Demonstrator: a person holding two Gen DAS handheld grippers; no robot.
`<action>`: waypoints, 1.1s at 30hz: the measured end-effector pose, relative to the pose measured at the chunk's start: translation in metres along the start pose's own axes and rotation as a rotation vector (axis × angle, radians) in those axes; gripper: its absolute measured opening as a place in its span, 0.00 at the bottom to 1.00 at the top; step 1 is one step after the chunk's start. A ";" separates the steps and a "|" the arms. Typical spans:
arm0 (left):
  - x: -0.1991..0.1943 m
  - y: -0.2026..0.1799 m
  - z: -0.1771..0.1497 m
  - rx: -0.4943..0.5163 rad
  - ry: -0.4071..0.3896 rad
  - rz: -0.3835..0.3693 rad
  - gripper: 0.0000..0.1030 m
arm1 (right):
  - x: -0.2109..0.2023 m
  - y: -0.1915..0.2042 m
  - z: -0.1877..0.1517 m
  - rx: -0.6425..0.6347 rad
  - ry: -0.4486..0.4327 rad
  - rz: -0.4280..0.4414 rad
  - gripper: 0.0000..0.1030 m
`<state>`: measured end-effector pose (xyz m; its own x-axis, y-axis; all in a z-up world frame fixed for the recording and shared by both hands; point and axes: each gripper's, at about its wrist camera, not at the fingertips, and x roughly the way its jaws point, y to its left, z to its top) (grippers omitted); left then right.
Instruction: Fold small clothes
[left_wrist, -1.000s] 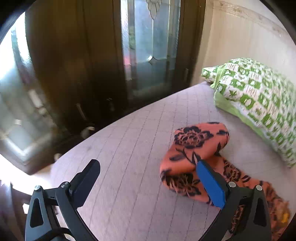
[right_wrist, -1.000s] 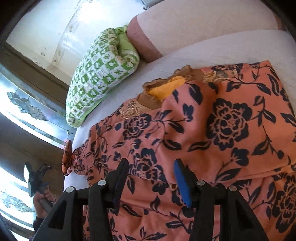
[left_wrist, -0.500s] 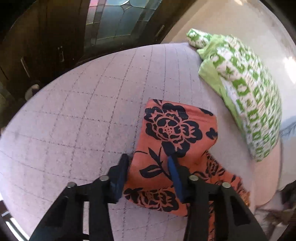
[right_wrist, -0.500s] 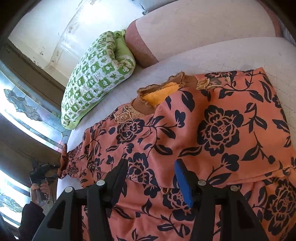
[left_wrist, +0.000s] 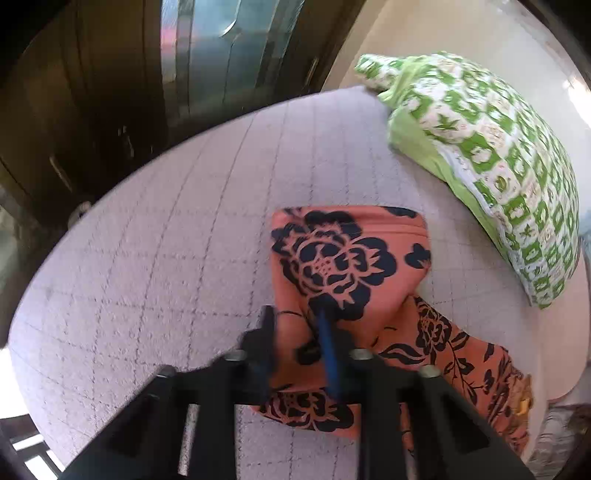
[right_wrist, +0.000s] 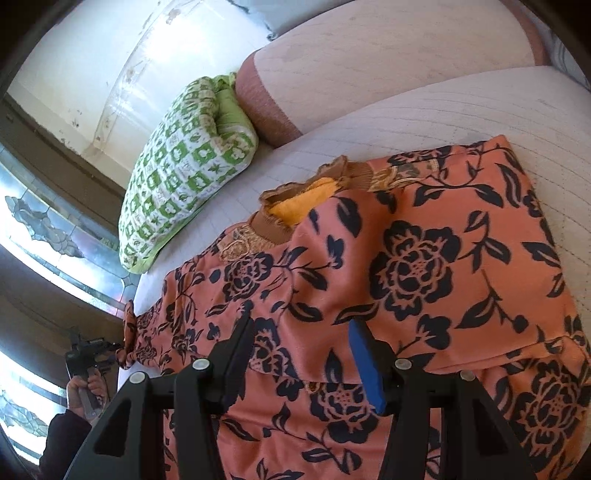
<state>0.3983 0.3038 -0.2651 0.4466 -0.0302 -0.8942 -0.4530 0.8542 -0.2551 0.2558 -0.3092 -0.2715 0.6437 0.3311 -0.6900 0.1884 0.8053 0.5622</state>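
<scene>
This is a bedroom in a home: a bed (left_wrist: 192, 236) with a quilted cover, a green pillow (left_wrist: 509, 155), and a wooden door (left_wrist: 110, 74) with patterned glass.

The left tongs (left_wrist: 295, 325), which a second earlier stood wide open above the bed (left_wrist: 177, 258) with the sleeve (left_wrist: 347, 266) of the orange floral garment (right_wrist: 424, 280) lying ahead of their blue pad, came down and forward onto that sleeve. Their jaws drew together until they pinched a fold of the sleeve's near edge between the pads. From the right wrist view, the left tongs and the hand (right_wrist: 86, 387) carrying them had dropped lower beside the garment's far sleeve end and reached in to touch it. The garment body shifted slightly toward the green pillow (right_wrist: 184, 173) in that view.
</scene>
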 end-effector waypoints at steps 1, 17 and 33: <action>-0.005 -0.004 -0.002 0.024 -0.015 0.014 0.10 | -0.001 -0.003 0.001 0.007 -0.003 -0.004 0.55; -0.124 -0.245 -0.106 0.439 -0.114 -0.352 0.06 | -0.047 -0.070 0.027 0.223 -0.119 0.028 0.55; -0.099 -0.292 -0.243 0.462 -0.101 -0.503 0.79 | -0.073 -0.105 0.042 0.296 -0.131 0.040 0.70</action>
<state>0.2990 -0.0693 -0.1915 0.5959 -0.4514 -0.6642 0.1933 0.8834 -0.4269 0.2200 -0.4389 -0.2612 0.7414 0.2780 -0.6108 0.3563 0.6082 0.7093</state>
